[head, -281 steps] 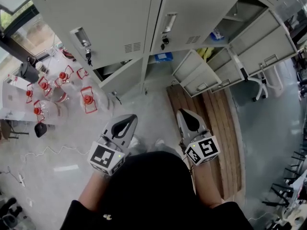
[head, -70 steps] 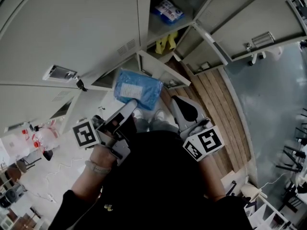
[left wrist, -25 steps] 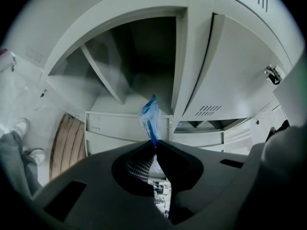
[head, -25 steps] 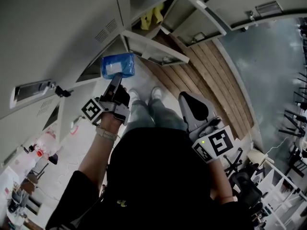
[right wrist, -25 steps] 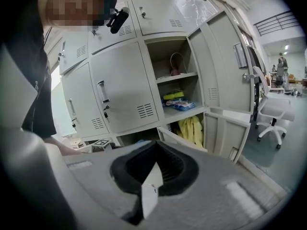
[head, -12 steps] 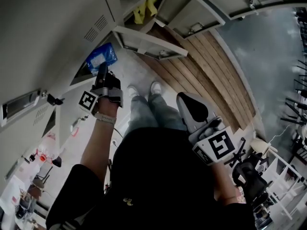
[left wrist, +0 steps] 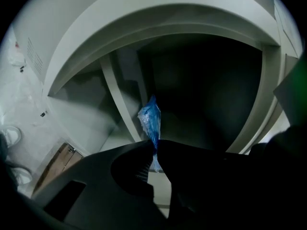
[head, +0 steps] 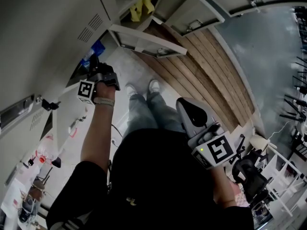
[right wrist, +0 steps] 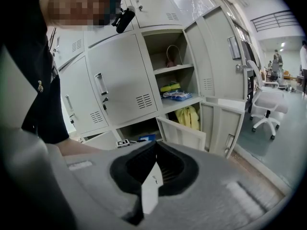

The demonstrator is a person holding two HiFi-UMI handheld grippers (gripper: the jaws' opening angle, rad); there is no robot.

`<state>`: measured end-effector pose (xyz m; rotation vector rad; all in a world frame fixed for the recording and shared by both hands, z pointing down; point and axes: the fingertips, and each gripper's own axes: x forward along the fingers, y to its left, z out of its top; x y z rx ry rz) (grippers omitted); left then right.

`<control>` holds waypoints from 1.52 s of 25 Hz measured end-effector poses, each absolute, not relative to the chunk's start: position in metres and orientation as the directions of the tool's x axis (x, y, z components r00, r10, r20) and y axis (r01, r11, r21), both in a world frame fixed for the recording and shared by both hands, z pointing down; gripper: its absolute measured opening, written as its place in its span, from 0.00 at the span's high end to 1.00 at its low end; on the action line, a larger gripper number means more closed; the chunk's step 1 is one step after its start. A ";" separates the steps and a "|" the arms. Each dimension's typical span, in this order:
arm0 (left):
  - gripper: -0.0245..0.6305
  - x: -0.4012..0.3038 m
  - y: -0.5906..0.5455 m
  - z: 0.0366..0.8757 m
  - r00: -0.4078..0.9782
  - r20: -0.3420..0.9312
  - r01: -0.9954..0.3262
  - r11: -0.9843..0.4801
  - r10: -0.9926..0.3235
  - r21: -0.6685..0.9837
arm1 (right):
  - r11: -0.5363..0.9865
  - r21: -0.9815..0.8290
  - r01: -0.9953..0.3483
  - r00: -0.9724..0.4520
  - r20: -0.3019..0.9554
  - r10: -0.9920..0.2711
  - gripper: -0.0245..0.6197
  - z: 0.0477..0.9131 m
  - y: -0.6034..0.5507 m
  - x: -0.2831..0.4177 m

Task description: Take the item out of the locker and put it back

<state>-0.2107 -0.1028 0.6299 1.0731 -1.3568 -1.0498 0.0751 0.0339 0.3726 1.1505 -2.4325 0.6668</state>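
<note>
Pinching a crinkled blue plastic packet (left wrist: 149,116) in the left gripper (left wrist: 154,150), jaws just easing apart, at the mouth of a grey metal locker compartment (left wrist: 206,104); holding the right gripper (right wrist: 154,145) pressed together, empty

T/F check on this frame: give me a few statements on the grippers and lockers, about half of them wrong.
1. The left gripper grips a blue packet. True: its jaws, which have just been opening slightly, pinch the packet's lower edge.
2. The right gripper holds a packet too. False: its jaws are together with nothing between them.
3. The left gripper points into a dark locker compartment. True.
4. Every locker door is shut. False: the low door and others beside it stand open.
</note>
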 end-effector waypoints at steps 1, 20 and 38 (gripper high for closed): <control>0.90 -0.211 -0.105 0.633 -0.042 0.211 -0.040 0.212 -0.977 0.976 | 0.553 -0.258 -0.792 -0.598 0.511 -0.617 0.97 0.373 0.034 0.076; 0.76 -0.230 -0.132 0.669 -0.126 0.255 0.041 0.252 -0.959 0.967 | 0.539 -0.257 -0.802 -0.583 0.534 -0.613 0.97 0.379 0.038 0.088; 0.74 -0.201 -0.105 0.692 -0.072 0.374 0.076 0.369 -0.925 0.926 | 0.548 -0.266 -0.793 -0.594 0.536 -0.600 0.97 0.382 0.032 0.085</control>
